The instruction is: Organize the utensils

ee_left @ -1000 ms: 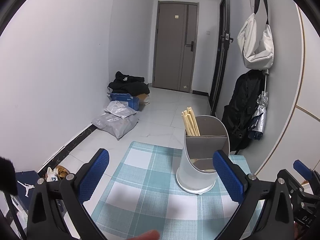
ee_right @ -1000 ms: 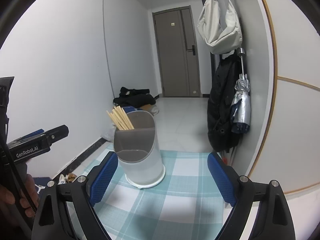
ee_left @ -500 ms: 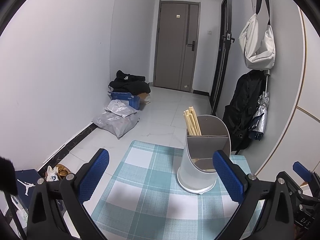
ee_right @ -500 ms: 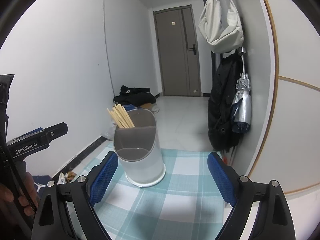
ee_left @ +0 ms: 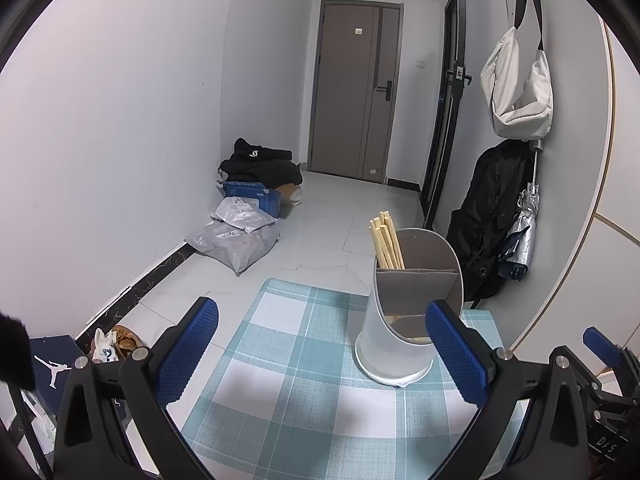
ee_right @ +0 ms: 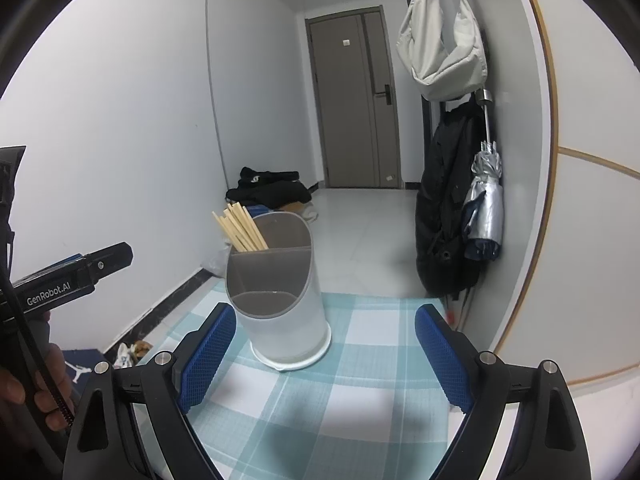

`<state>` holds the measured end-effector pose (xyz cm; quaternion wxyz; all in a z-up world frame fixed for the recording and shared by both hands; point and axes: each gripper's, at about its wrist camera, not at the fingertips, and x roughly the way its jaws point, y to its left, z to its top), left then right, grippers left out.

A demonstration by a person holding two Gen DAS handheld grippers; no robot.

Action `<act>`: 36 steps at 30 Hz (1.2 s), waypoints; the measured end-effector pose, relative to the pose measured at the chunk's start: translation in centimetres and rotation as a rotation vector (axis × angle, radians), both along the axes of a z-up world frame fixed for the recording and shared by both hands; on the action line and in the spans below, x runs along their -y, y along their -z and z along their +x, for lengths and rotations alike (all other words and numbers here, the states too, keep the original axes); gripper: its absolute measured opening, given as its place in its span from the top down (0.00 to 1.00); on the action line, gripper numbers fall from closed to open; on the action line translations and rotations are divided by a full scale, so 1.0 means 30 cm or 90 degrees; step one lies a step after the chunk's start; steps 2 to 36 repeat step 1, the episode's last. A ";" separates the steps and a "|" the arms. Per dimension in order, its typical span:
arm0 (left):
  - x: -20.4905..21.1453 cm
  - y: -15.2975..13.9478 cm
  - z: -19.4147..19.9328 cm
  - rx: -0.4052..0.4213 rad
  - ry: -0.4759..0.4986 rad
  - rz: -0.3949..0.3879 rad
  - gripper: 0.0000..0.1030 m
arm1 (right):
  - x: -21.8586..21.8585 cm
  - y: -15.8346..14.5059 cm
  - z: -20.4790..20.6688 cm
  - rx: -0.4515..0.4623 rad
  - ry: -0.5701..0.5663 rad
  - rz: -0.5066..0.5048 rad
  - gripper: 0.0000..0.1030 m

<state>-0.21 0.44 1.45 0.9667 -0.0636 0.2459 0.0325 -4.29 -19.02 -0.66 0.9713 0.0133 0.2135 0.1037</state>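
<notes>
A white utensil holder (ee_left: 404, 320) (ee_right: 280, 304) with grey divided compartments stands upright on a teal checked tablecloth (ee_left: 304, 392) (ee_right: 320, 400). Several wooden chopsticks (ee_left: 386, 242) (ee_right: 240, 226) lean in its rear compartment; the front compartment looks bare. My left gripper (ee_left: 320, 352) is open and holds nothing, with the holder just behind its right finger. My right gripper (ee_right: 322, 354) is also open and holds nothing, the holder standing ahead of it near its left finger. The left tool's body (ee_right: 68, 280) shows at the right wrist view's left edge, held by a hand.
Beyond the table's far edge lies a tiled hallway floor (ee_left: 320, 240) with parcels (ee_left: 236, 236), a blue box and dark clothes by the left wall. A black backpack (ee_right: 448, 208), a folded umbrella (ee_right: 484, 208) and a pale bag (ee_right: 440, 48) hang on the right wall.
A fingertip at the bottom edge of the left wrist view one second ago is gone. Both grippers and the holder stay as they were.
</notes>
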 end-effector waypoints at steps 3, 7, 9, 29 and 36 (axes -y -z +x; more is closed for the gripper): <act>0.001 0.000 -0.001 0.001 0.001 0.000 0.01 | 0.001 0.003 0.002 -0.003 0.001 0.001 0.11; 0.001 0.000 -0.001 0.001 0.001 0.000 0.01 | 0.001 0.003 0.002 -0.003 0.001 0.001 0.11; 0.001 0.000 -0.001 0.001 0.001 0.000 0.01 | 0.001 0.003 0.002 -0.003 0.001 0.001 0.11; 0.001 0.000 -0.001 0.001 0.001 0.000 0.01 | 0.001 0.003 0.002 -0.003 0.001 0.001 0.11; 0.001 0.000 -0.001 0.001 0.001 0.000 0.01 | 0.001 0.003 0.002 -0.003 0.001 0.001 0.11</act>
